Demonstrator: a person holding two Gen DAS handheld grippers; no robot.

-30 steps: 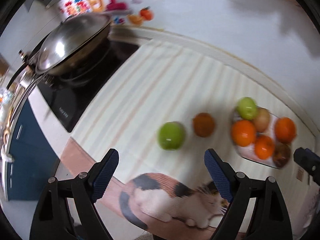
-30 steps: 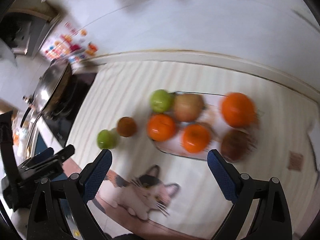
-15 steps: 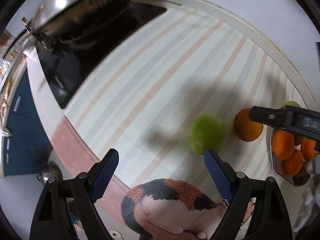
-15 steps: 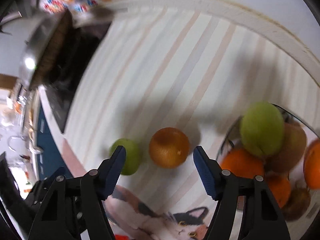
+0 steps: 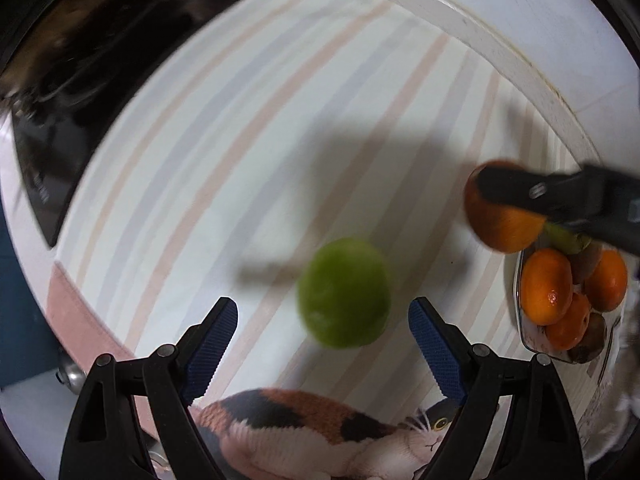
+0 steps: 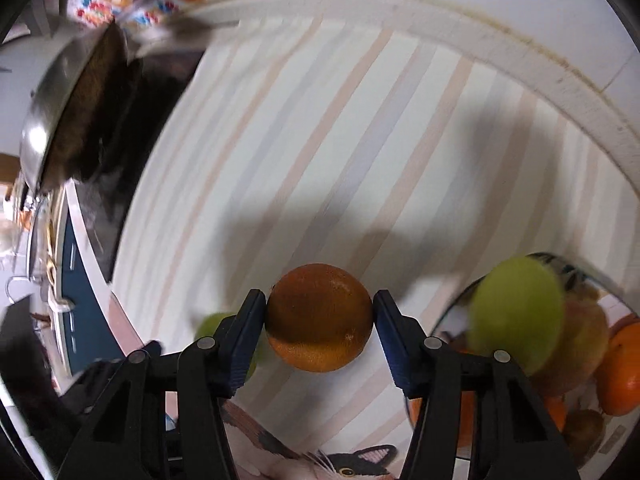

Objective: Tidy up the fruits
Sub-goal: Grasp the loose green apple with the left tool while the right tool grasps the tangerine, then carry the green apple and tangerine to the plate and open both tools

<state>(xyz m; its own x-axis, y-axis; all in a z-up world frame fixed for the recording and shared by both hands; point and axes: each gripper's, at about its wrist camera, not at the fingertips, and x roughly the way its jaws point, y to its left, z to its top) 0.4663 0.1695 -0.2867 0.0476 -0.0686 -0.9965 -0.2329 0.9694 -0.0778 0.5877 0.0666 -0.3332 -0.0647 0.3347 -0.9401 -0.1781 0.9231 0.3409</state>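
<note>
A green apple [image 5: 344, 294] lies on the striped mat, just ahead of and between the open fingers of my left gripper [image 5: 323, 328]. My right gripper [image 6: 320, 314] has its blue pads against both sides of a dark orange [image 6: 319, 317]; that orange also shows in the left wrist view [image 5: 500, 220] with a black finger [image 5: 560, 194] across it. A glass fruit tray [image 5: 520, 308] at the right holds oranges [image 5: 546, 286], kiwis and a green apple [image 6: 518, 312].
A steel wok [image 6: 60, 128] sits on a black cooktop [image 5: 60, 128] at the far left. The mat has a cat picture [image 5: 320, 432] along its near edge. A white wall ledge [image 6: 480, 40] runs behind the mat.
Both grippers moved down and closer to the mat. My right gripper closed its fingers onto the dark orange. The green apple now sits nearer my left gripper's fingers.
</note>
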